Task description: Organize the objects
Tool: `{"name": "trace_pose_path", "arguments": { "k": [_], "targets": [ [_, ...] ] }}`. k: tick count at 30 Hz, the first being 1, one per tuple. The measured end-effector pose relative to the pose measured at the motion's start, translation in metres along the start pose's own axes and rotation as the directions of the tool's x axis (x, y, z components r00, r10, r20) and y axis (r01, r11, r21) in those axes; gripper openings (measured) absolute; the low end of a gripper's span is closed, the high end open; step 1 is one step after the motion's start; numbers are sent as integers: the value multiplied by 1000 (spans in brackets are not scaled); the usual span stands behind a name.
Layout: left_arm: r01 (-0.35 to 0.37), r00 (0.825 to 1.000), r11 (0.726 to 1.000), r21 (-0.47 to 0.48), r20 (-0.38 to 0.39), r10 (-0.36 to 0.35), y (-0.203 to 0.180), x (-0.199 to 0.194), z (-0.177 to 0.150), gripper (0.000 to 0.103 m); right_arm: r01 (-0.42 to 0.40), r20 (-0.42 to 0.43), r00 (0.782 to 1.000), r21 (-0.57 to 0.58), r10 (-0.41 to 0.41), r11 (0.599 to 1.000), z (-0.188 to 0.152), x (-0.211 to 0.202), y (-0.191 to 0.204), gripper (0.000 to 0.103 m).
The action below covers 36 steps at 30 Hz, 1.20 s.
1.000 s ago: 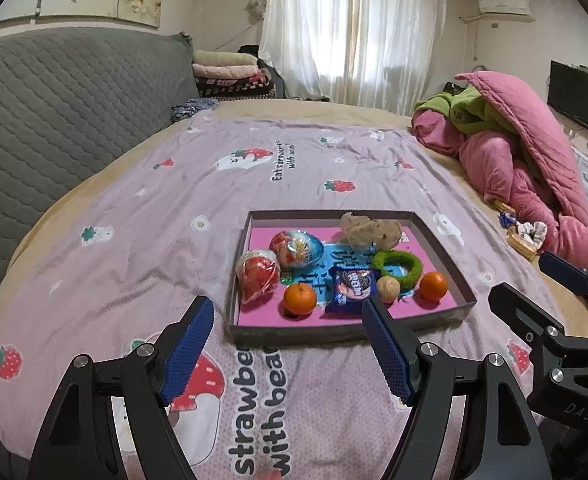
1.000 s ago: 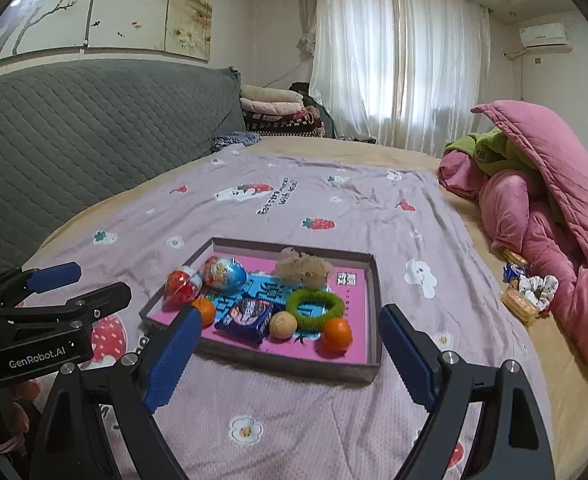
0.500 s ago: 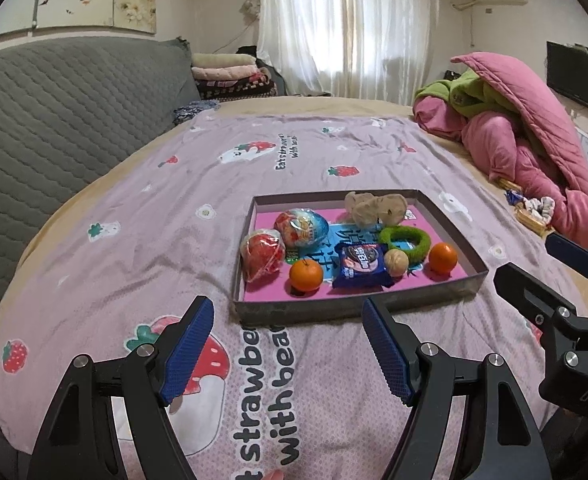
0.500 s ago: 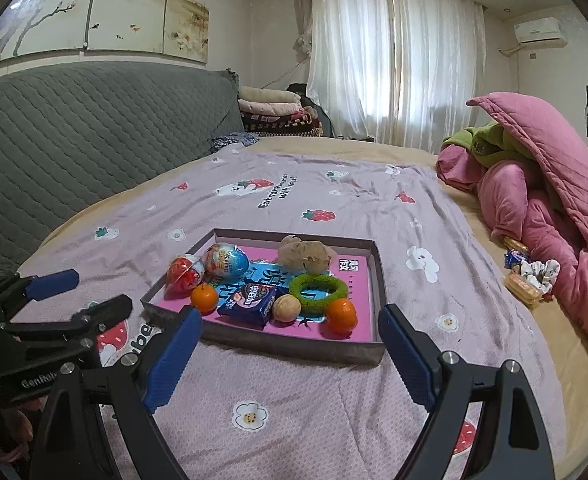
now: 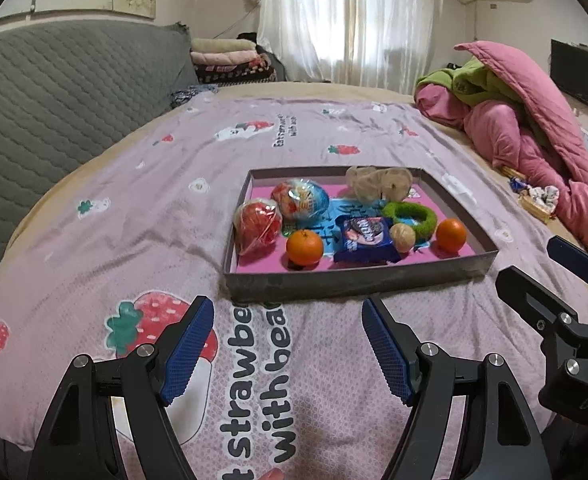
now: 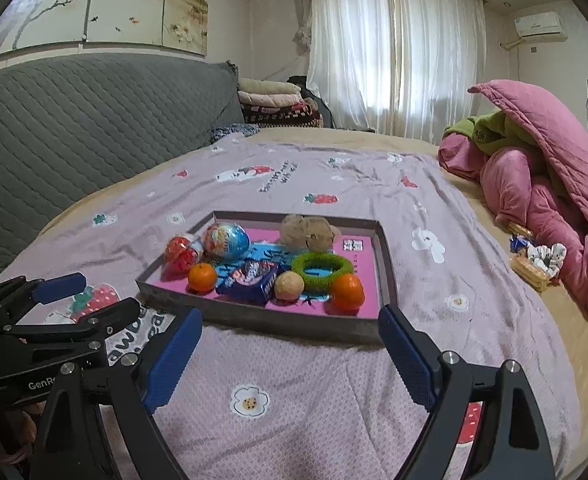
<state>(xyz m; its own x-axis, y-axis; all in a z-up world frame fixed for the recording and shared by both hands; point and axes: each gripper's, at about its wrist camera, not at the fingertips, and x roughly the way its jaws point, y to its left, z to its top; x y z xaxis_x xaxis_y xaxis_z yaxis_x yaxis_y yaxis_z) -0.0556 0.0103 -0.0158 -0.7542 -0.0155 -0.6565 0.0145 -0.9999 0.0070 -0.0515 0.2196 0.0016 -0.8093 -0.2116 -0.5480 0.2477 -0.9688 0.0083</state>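
Observation:
A shallow grey tray (image 5: 346, 280) (image 6: 254, 318) with a pink floor lies on the bed. In it are two oranges (image 5: 305, 247) (image 5: 451, 234), a blue snack packet (image 5: 368, 239), a tan ball (image 5: 403, 237), a green ring (image 5: 410, 216), a red wrapped ball (image 5: 257, 226), a blue-red toy egg (image 5: 303, 199) and a beige plush (image 5: 378, 184). My left gripper (image 5: 288, 346) is open and empty just before the tray's near wall. My right gripper (image 6: 290, 354) is open and empty, also short of the tray.
The bed has a lilac strawberry-print sheet (image 5: 134, 220). A pink and green quilt heap (image 5: 526, 128) lies at the right with small snack items (image 5: 534, 198) beside it. A grey quilted headboard (image 5: 54, 92) runs along the left. Folded blankets (image 5: 230, 60) are stacked at the back.
Both grippers have moved slightly back and lower relative to the tray, and the views have tilted down a little. Both stay open and empty; the tray's contents have not moved.

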Motion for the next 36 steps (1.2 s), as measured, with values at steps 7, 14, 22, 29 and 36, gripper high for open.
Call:
{"name": "trace_pose_path", "arguments": {
  "k": [7,14,22,29,36],
  "targets": [
    [2,1000,1000,-7,-9,-2,0,15,-11,78,9,-28,1000,4,-9,1000,-16,16,0,90],
    [-2,1000,1000,-14,-8,2,-2,24,-18,78,4,-48,999,9,-3,1000,-28,27,-4,90],
    [-8,999,1000,-26,-34,8,1,36,-27,78,12,-70,997,-5,-13,1000,-42,40,-5,90],
    [-19,999,1000,-13,-26,18,-1,38,-31,78,10,-82,997,31,-7,999,-46,45,-12,90],
    [-28,1000,1000,-3,-14,27,-6,45,-38,78,13,-89,996,31,-10,999,-53,48,-11,90]
  ]
}}
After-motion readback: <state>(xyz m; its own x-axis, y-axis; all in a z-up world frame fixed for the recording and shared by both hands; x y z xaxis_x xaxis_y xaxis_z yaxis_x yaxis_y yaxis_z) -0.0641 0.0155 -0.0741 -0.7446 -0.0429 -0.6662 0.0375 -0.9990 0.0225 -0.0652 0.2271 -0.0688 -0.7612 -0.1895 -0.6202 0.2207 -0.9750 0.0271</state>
